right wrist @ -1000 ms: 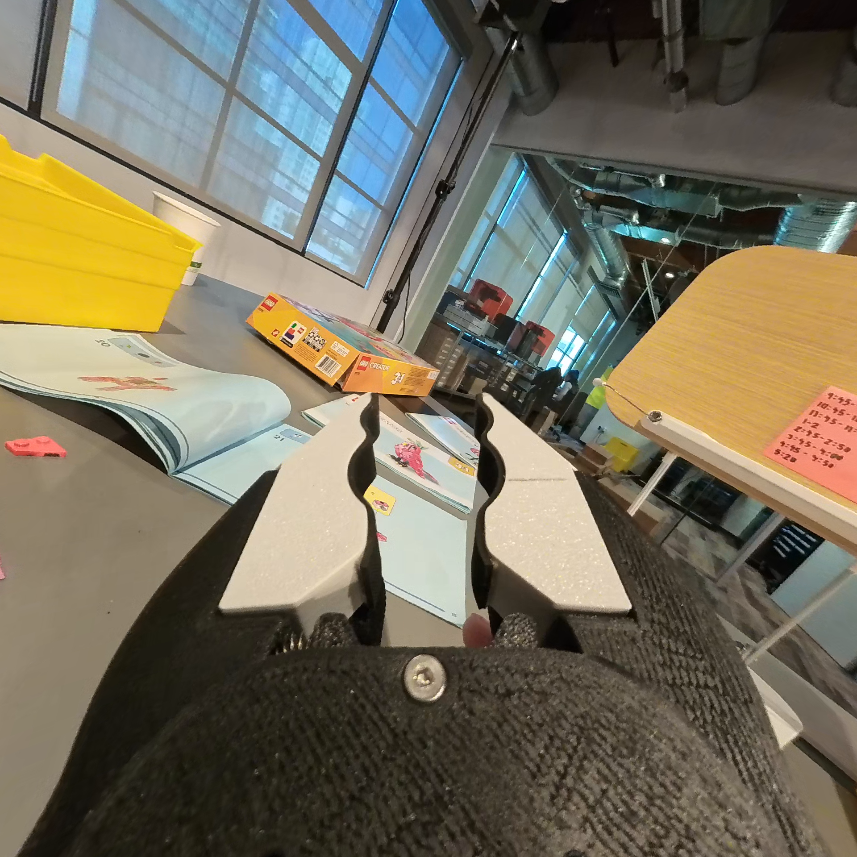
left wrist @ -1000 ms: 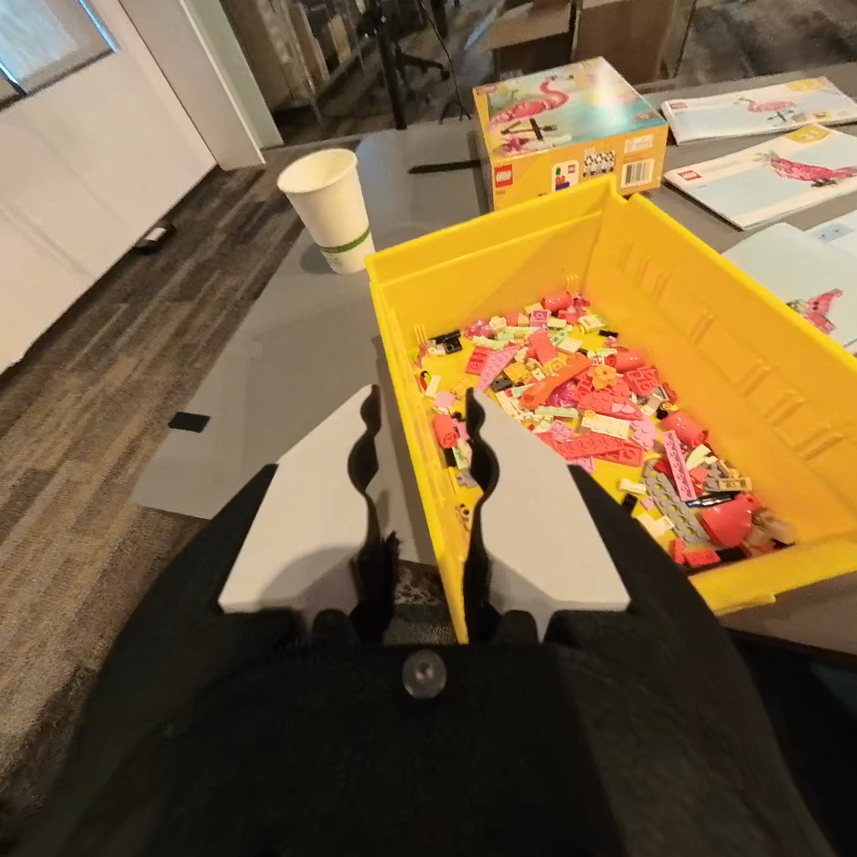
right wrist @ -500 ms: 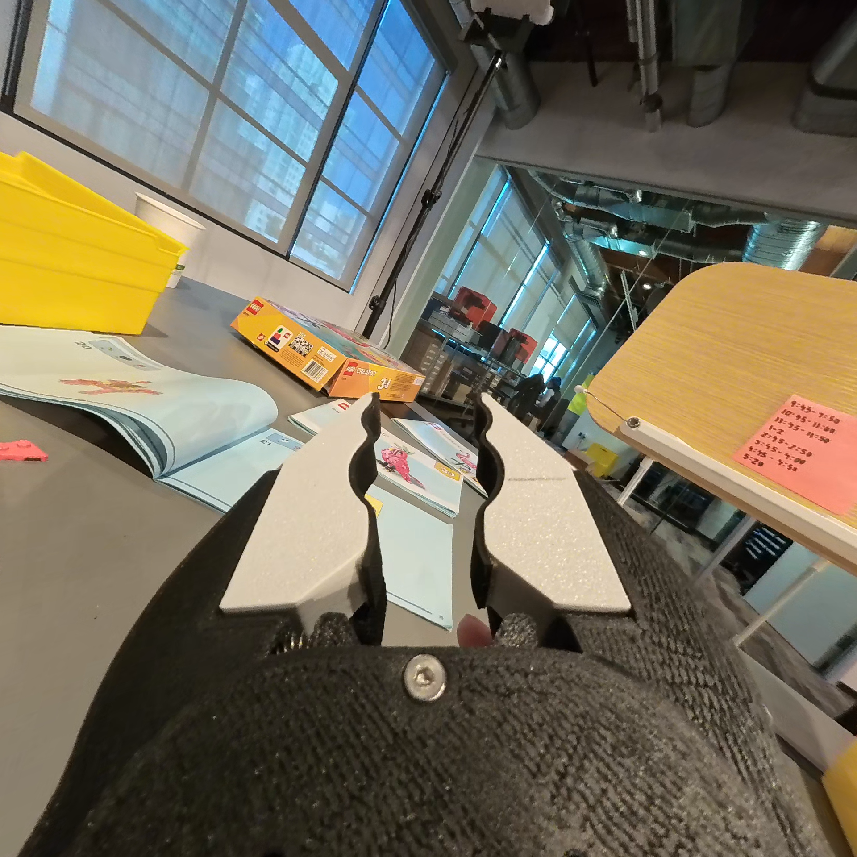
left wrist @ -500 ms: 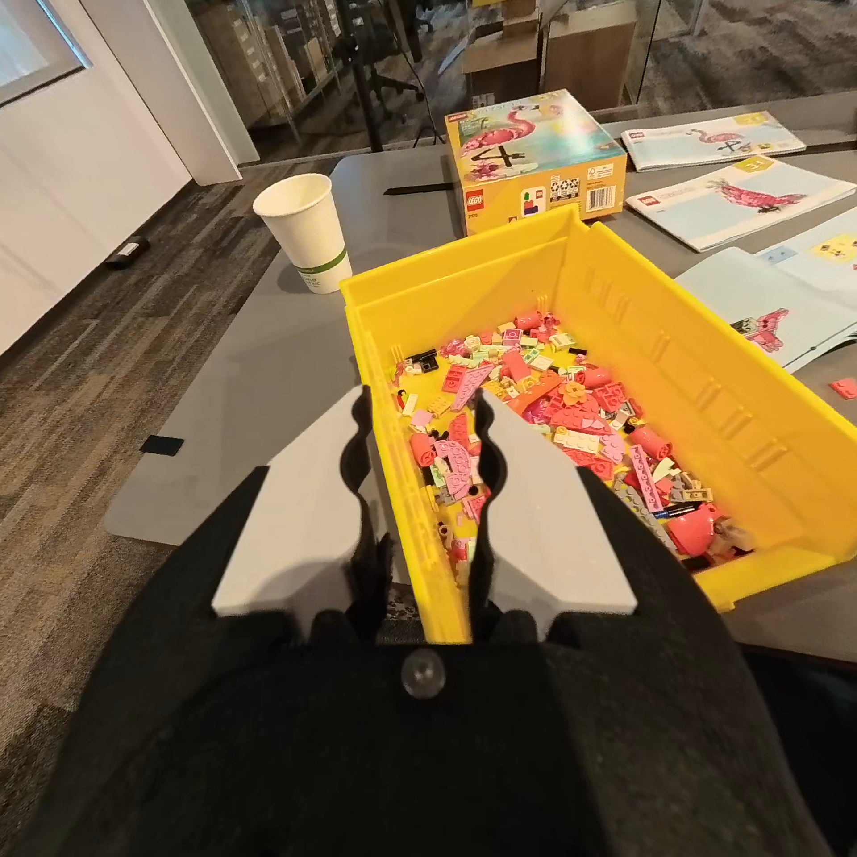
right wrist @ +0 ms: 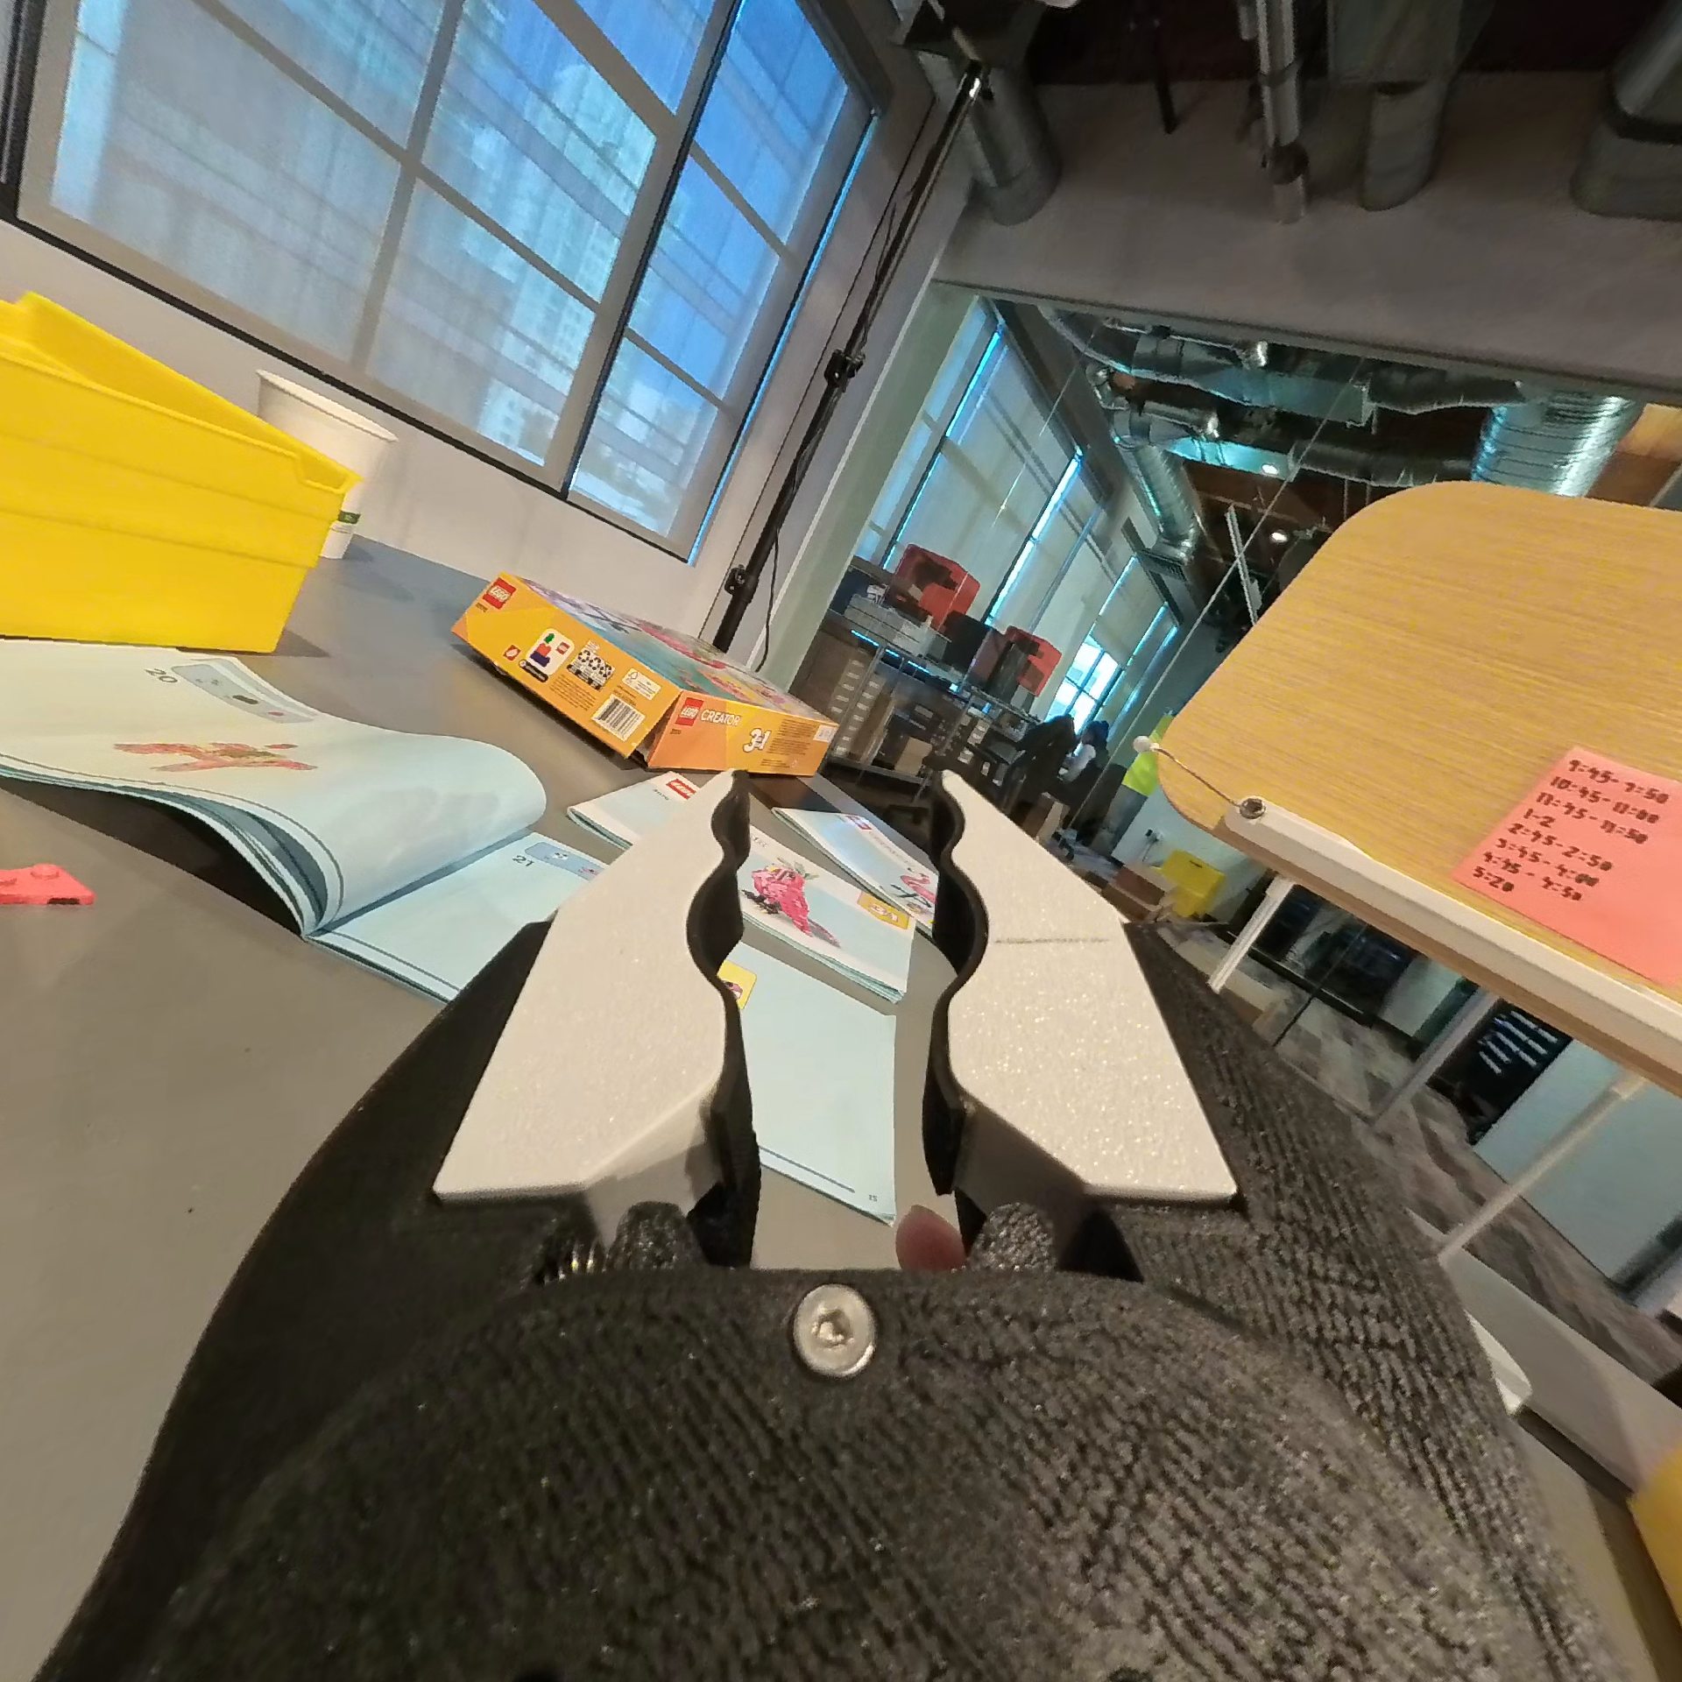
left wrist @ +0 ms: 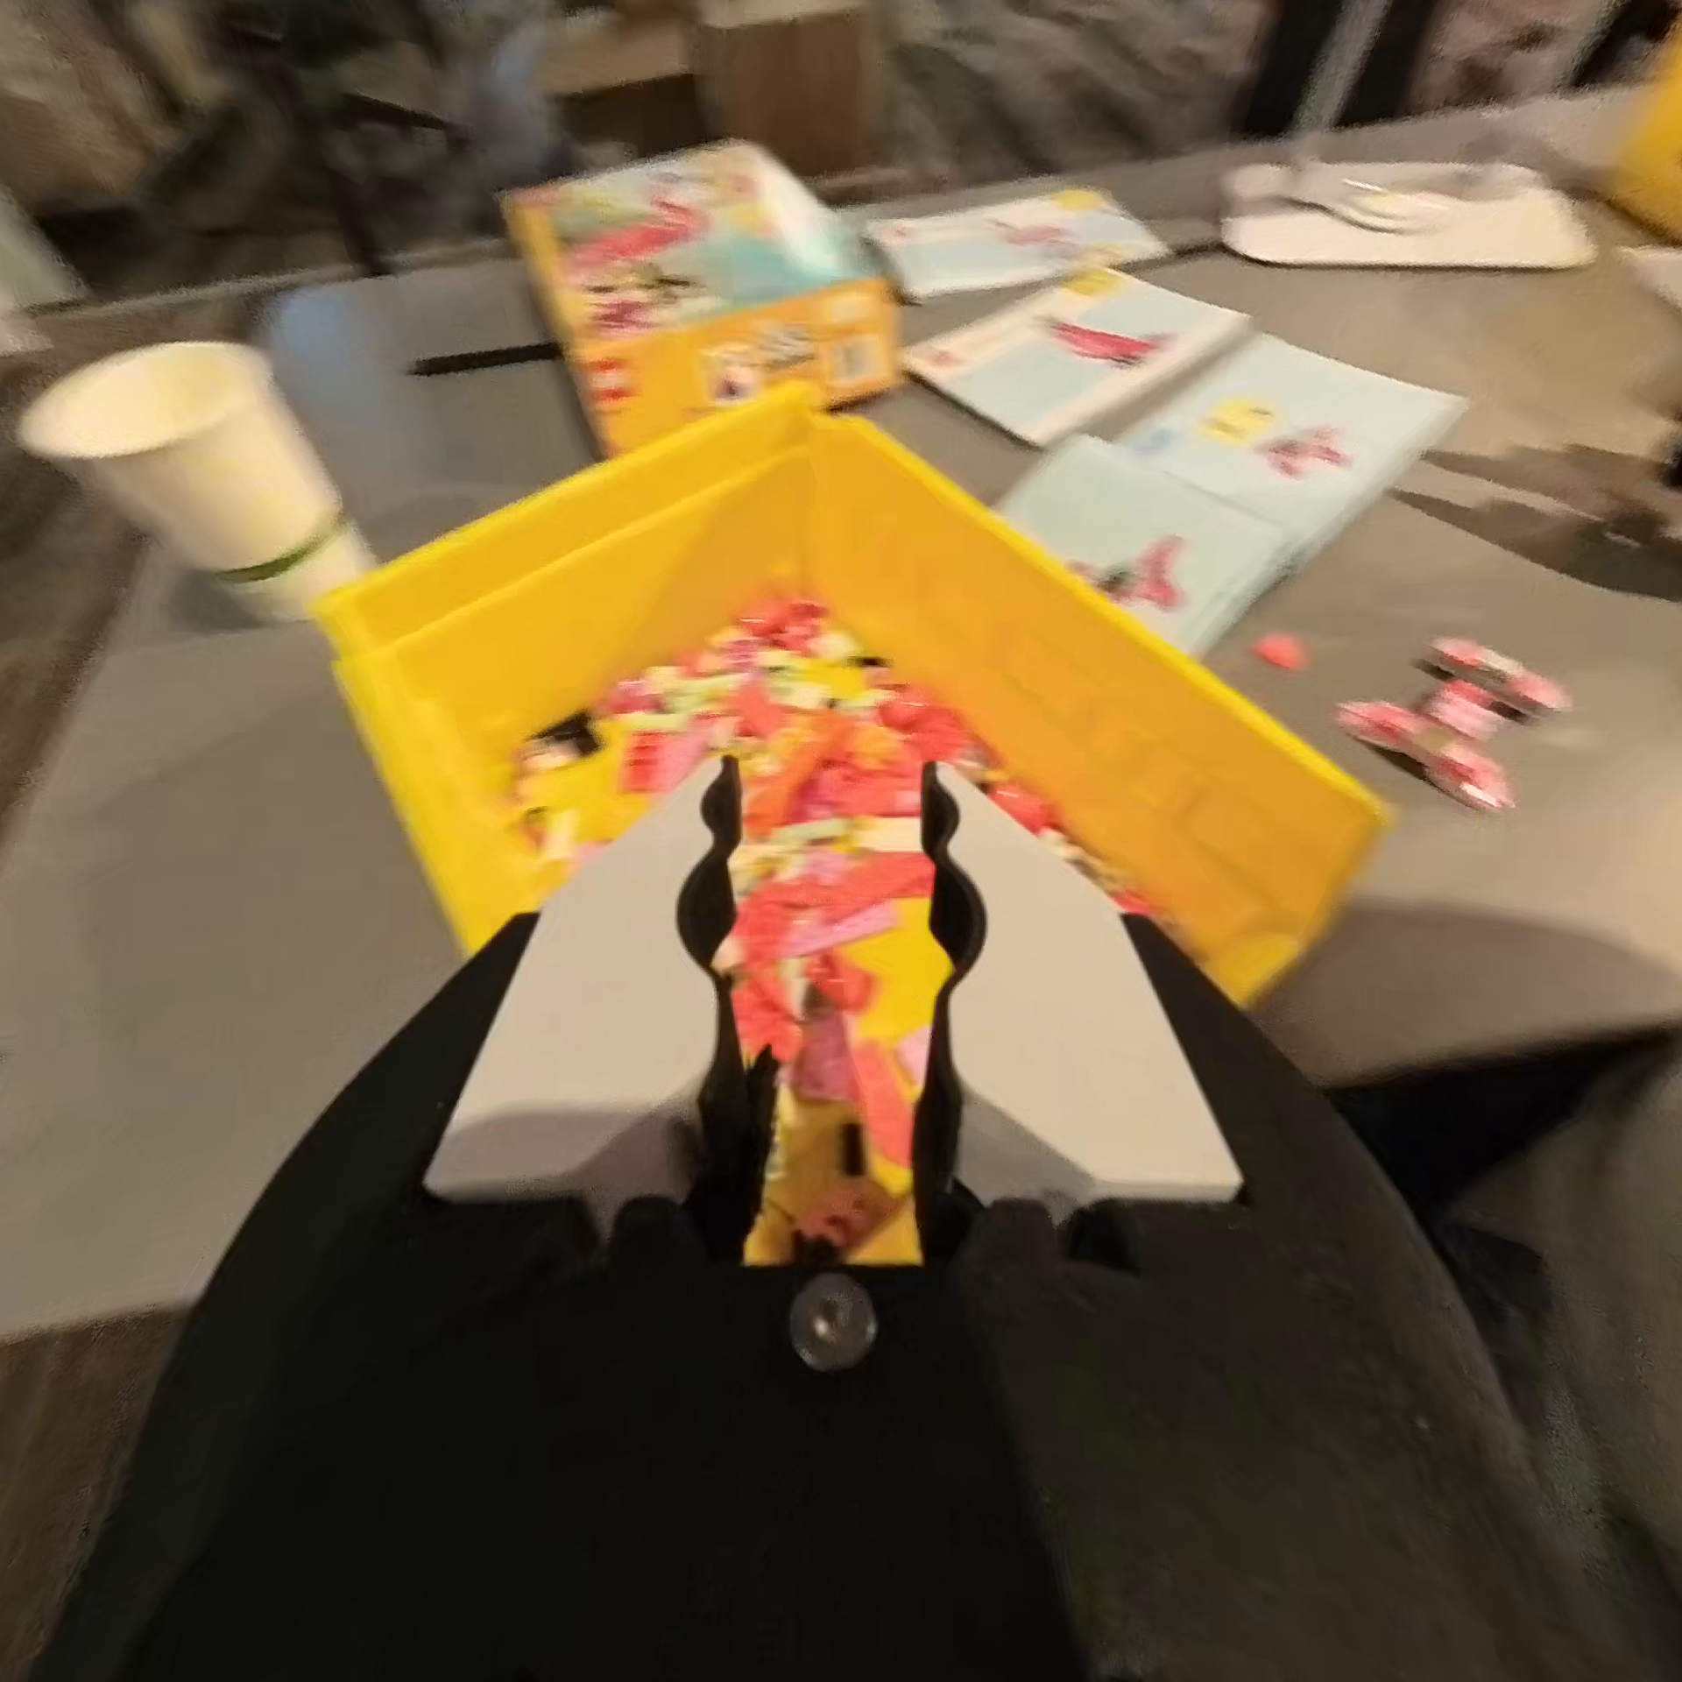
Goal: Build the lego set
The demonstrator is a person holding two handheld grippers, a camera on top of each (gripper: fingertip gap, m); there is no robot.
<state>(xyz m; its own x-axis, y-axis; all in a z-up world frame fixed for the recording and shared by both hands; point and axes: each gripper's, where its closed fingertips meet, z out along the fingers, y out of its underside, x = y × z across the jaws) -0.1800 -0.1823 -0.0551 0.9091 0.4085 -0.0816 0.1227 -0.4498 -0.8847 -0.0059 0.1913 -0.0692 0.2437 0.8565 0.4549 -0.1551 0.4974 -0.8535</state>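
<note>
My left gripper (left wrist: 824,801) hangs over the near end of the yellow bin (left wrist: 1074,719), looking down its length. The loose bricks (left wrist: 810,919) lie straight ahead of and below my left fingers (left wrist: 619,983), a pink, red and pale heap on the bin floor that runs away from me along the bin's long axis, towards the far corner. The view is smeared, so I cannot pick out one brick, nor tell how high above the heap I am. These fingers are spread with a clear gap between them. Nothing is pinched there; I see only bricks through the gap.

My right gripper (right wrist: 833,792) sits low over the grey counter (right wrist: 164,1047), well apart from the bin, pointing across the open instruction booklet (right wrist: 300,792) towards the set's box (right wrist: 637,692). Its fingers are parted by about the same gap and hold nothing. A lone red plate (right wrist: 41,885) lies on the counter off to its left.

To the right of the bin, the left view shows a small pink sub-assembly (left wrist: 1447,728) standing on the counter.

I judge the left gripper is the one placed to pick: it is already above the heap, so the coming move is a drop straight down between the bin walls, with the fingers turned across a brick's narrow side.
</note>
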